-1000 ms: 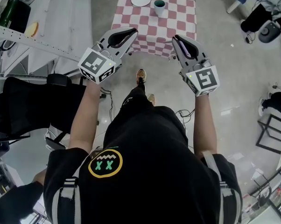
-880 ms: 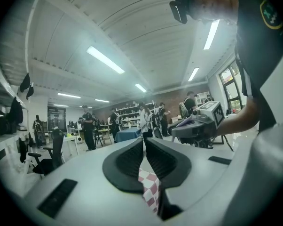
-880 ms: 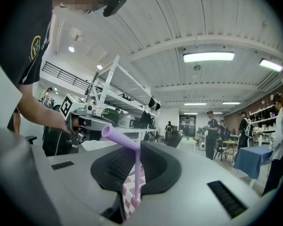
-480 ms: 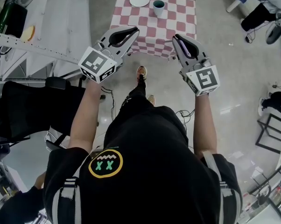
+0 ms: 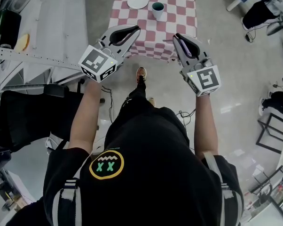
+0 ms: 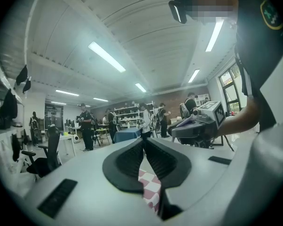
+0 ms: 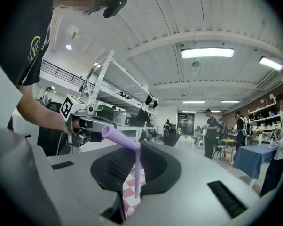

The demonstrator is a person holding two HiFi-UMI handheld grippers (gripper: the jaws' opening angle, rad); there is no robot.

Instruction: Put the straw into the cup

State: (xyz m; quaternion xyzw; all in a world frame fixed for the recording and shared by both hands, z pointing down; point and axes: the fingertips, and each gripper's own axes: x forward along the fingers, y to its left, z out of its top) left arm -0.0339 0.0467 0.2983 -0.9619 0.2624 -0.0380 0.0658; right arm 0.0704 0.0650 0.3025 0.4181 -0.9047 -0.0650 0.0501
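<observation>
Straw (image 7: 137, 173) clamped in right gripper (image 5: 179, 37) jaws, cup (image 5: 157, 9) upright on table (image 5: 179, 13)

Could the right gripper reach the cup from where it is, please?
Probably not yet: the cup stands well back on the table, beyond the right gripper holding the straw, though nothing blocks the way.

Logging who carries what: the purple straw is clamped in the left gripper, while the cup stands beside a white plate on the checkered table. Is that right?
Not quite: the purple straw is clamped in the right gripper, as the right gripper view shows; the left gripper is shut on nothing. The cup does stand beside the white plate on the checkered table.
</observation>
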